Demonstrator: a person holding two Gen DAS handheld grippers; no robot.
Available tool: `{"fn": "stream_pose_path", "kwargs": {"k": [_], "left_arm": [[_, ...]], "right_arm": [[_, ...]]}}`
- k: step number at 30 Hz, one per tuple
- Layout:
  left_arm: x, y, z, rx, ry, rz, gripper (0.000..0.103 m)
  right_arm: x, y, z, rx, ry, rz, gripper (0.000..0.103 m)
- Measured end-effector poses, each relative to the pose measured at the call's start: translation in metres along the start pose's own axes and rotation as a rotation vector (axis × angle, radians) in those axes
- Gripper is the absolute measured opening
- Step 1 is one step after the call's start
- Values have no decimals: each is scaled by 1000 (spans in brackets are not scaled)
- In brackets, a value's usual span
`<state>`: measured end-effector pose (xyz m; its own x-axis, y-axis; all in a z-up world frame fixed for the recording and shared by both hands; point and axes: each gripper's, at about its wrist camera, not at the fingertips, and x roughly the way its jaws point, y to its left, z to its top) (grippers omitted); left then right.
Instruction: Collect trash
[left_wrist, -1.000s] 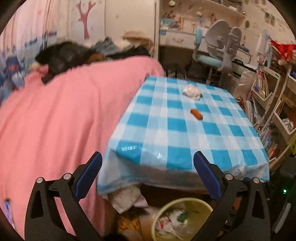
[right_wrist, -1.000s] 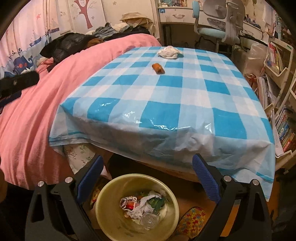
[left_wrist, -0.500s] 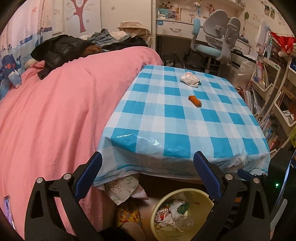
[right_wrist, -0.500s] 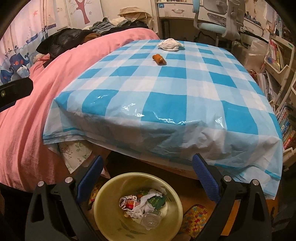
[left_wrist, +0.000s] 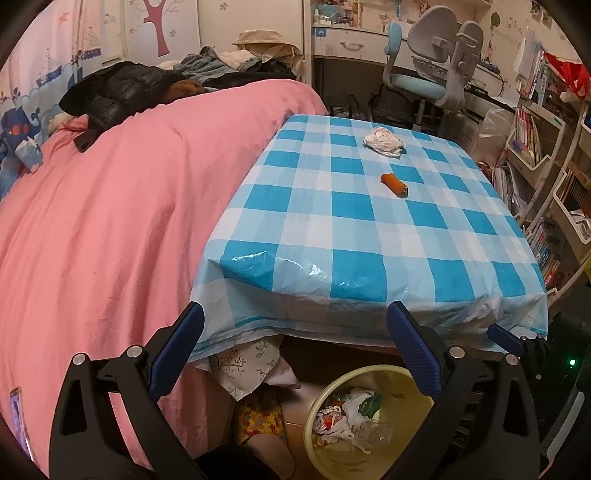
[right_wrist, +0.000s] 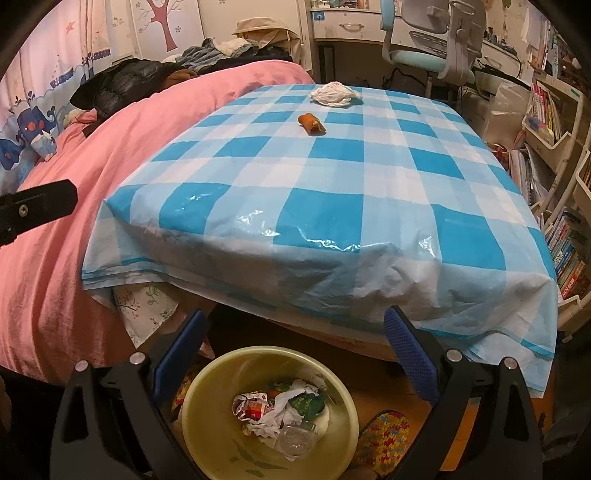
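A crumpled white wrapper (left_wrist: 383, 141) and a small orange piece of trash (left_wrist: 394, 184) lie on the far part of the blue-and-white checked tablecloth (left_wrist: 369, 229). Both also show in the right wrist view: the wrapper (right_wrist: 334, 93) and the orange piece (right_wrist: 312, 123). A yellow bin (right_wrist: 221, 417) holding crumpled trash stands on the floor below the table's near edge, and shows in the left wrist view too (left_wrist: 402, 384). My left gripper (left_wrist: 295, 350) is open and empty. My right gripper (right_wrist: 295, 350) is open and empty above the bin.
A bed with a pink cover (left_wrist: 110, 229) runs along the table's left side, with dark clothes piled at its far end. A desk chair (left_wrist: 439, 66) stands behind the table. Bookshelves (right_wrist: 554, 147) line the right. A colourful slipper (right_wrist: 384, 439) lies beside the bin.
Both grippers have risen and drawn back slightly from the table. They stay open and empty. The trash on the table has not moved.
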<state>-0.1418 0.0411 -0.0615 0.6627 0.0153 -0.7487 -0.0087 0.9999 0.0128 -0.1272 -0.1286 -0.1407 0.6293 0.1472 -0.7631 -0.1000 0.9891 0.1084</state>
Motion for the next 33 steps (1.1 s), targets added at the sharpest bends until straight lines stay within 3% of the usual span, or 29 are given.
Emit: {"fn": "stream_pose_path", "kwargs": {"k": [33], "left_arm": [[4, 1, -1, 0, 19, 9, 95]], "right_arm": [[1, -1, -3, -14, 14, -6, 93]]}}
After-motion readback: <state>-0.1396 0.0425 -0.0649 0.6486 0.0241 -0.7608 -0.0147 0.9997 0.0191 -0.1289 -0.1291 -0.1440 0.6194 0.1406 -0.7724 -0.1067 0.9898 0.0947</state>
